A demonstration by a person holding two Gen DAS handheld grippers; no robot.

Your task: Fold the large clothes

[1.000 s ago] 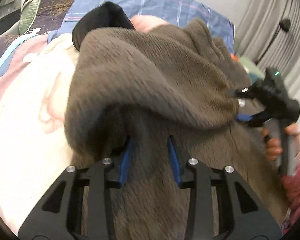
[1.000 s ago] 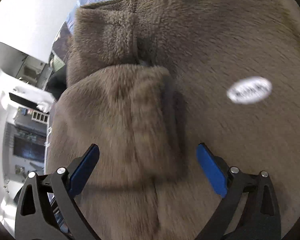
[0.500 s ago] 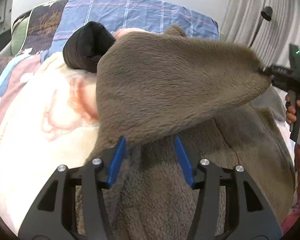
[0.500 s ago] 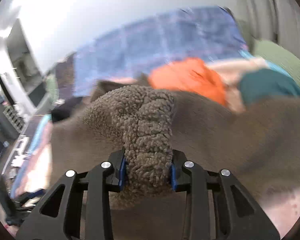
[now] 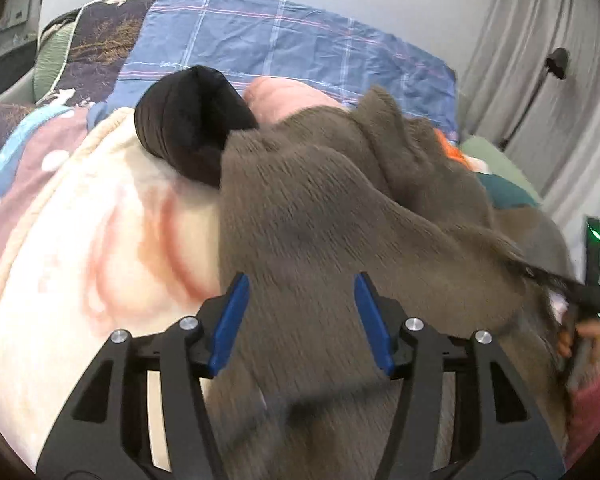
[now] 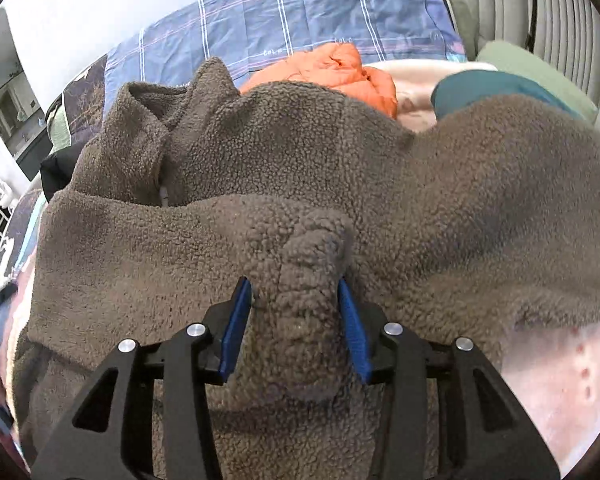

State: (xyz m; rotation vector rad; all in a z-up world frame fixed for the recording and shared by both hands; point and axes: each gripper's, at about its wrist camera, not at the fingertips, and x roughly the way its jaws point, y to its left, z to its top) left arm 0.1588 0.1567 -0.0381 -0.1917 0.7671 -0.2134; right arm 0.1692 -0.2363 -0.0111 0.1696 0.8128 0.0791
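A bed [image 5: 52, 280] under a cream blanket with pink markings fills both views, a blue plaid sheet [image 5: 284, 52] at its head and grey curtains [image 5: 560, 92] at 2 o'clock.

The fleece [image 6: 340, 184], a large grey-brown garment, lies spread over the middle of the bed. In the right wrist view its collar sits at 11 o'clock, and a thick bunched fold of it rises at 6 o'clock.

The right tool [image 6: 296, 320] is closed narrowly on that fold, both blue pads pressed against the pile. In the left wrist view the same tool shows at 3 o'clock, held in a hand [image 5: 584, 336], with a stretched edge of the fleece running to it.

The left tool [image 5: 300, 316] stands wide, its blue pads either side of a blurred sweep of fleece that passes between and over them. Whether the pads touch the cloth I cannot tell; they do not pinch it.

A black bundle [image 5: 192, 136] lies at 11 o'clock, touching the fleece's far left edge. An orange garment [image 6: 340, 72] lies just beyond the fleece at 12 o'clock in the right wrist view, with a teal one [image 6: 488, 92] beside it at 1 o'clock. A dark patterned pillow [image 5: 100, 40] rests at the head of the bed at 10 o'clock.
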